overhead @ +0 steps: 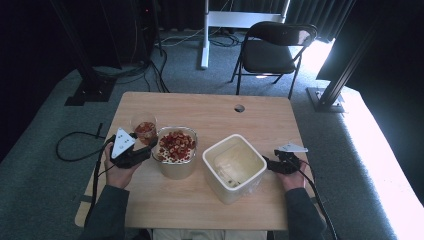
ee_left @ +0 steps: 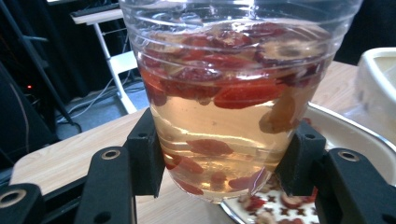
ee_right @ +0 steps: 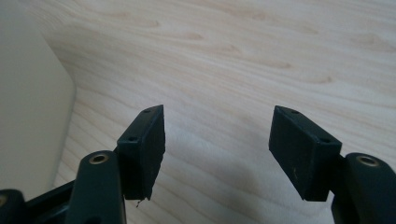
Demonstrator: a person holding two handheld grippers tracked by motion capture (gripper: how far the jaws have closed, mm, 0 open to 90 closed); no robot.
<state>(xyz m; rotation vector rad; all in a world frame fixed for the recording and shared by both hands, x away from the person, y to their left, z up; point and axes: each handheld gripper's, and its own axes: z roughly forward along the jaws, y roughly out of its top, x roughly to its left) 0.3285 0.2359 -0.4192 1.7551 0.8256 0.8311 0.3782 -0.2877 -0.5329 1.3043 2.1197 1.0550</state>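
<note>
Seemingly clamped, left gripper (ee_left: 219,172) fingers hide the clear cup's (ee_left: 229,93) sides; right gripper (ee_right: 219,154) fingers stand apart.

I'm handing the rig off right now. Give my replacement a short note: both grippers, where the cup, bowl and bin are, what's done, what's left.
Left gripper: shut on the clear cup, fingers on both sides of its lower wall. The cup holds pale liquid with red dried-fruit slices.
Right gripper: open, empty, over bare table right of the white bin.
Metal bowl of red slices sits beside the cup.
Done: cup gripped.
Left: probably moving or pouring the cup; keep it upright, as it is nearly full.
</note>
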